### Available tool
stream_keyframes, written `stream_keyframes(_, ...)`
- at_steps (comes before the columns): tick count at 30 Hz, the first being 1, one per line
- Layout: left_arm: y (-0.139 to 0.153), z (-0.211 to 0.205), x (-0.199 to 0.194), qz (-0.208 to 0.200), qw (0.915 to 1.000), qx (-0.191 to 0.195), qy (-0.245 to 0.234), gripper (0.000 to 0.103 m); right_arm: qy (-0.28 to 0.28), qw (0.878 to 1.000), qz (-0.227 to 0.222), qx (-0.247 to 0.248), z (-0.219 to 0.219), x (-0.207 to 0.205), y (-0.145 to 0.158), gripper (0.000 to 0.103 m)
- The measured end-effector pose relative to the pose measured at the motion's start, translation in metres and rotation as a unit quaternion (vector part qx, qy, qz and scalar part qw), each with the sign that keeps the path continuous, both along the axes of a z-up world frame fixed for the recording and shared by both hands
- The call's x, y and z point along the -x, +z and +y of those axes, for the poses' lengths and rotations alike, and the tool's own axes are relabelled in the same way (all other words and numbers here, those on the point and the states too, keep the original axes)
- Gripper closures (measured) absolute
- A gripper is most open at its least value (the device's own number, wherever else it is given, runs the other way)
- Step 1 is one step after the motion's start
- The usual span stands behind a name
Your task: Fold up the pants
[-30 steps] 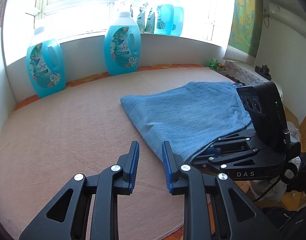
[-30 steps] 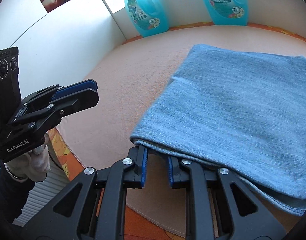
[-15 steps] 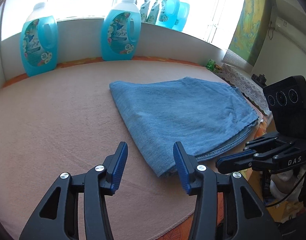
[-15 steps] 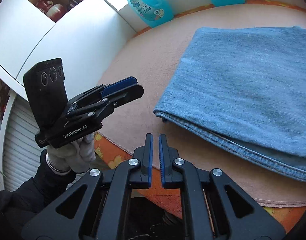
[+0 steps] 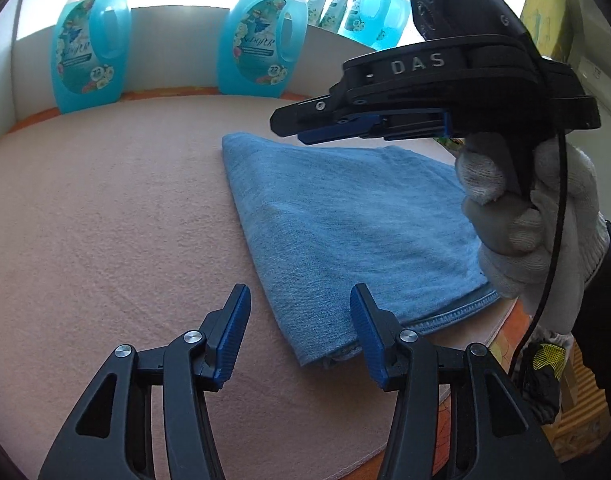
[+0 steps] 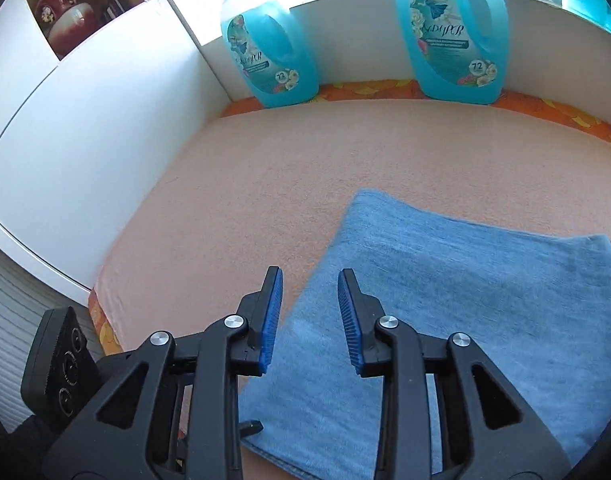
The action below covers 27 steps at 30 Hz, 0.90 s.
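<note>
The blue denim pants [image 5: 345, 232] lie folded into a flat rectangle on the pink carpeted surface [image 5: 105, 220]; they also show in the right wrist view [image 6: 445, 300]. My left gripper [image 5: 299, 332] is open and empty, low over the near corner of the pants. My right gripper [image 6: 309, 316] is open and empty, above the pants' left edge. In the left wrist view the right gripper [image 5: 305, 124] hangs high over the pants, held by a white-gloved hand [image 5: 525, 220].
Two large turquoise detergent bottles [image 5: 91, 36] [image 5: 263, 32] stand at the back wall under the window, with more bottles on the sill [image 5: 369, 12]. A white cabinet [image 6: 65, 140] bounds the left side. The surface's near edge [image 5: 465, 432] drops off.
The right gripper let go of the pants' edge, rose above them and now stands open. The left gripper opened wider and shifted toward the pants' near corner.
</note>
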State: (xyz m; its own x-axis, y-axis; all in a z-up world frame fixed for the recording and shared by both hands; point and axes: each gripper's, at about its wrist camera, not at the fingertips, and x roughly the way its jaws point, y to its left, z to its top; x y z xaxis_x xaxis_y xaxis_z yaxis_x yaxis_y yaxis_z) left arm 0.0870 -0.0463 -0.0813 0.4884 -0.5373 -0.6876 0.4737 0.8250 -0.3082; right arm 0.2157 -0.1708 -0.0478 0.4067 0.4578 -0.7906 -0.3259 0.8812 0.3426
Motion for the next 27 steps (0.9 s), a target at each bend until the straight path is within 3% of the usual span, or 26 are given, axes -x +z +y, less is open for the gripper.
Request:
stream_keyframes(3, -0.001, 0.009, -0.004, 0.006, 0.9998, 0.013, 0.011, 0.052, 0.003, 0.999, 0.032, 0.036, 0.02, -0.022, -0.024, 0.074)
stream_keyframes(7, -0.004, 0.016, -0.009, 0.011, 0.9995, 0.023, 0.018, 0.052, -0.004, 0.996, 0.084, 0.028, 0.024, -0.037, -0.05, 0.074)
stream_keyframes(12, -0.01, 0.01, -0.01, 0.027, 0.9992, 0.028, 0.007, 0.052, -0.008, 0.995, 0.089, 0.042, 0.027, -0.047, -0.038, 0.074)
stream_keyframes(17, -0.012, 0.003, -0.007, 0.036, 0.9987, 0.035, -0.004, 0.052, -0.025, 0.989, 0.085, 0.115, 0.039, -0.059, -0.022, 0.072)
stream_keyframes(24, -0.008, 0.002, 0.0, 0.035, 0.9974, 0.063, -0.004, 0.066, -0.005, 0.968, 0.122, 0.219, 0.072, -0.074, -0.038, 0.066)
stream_keyframes(27, -0.007, 0.0, -0.002, 0.03, 0.9972, 0.069, -0.002, 0.067, 0.007, 0.958, 0.131, 0.256, 0.081, -0.075, -0.045, 0.063)
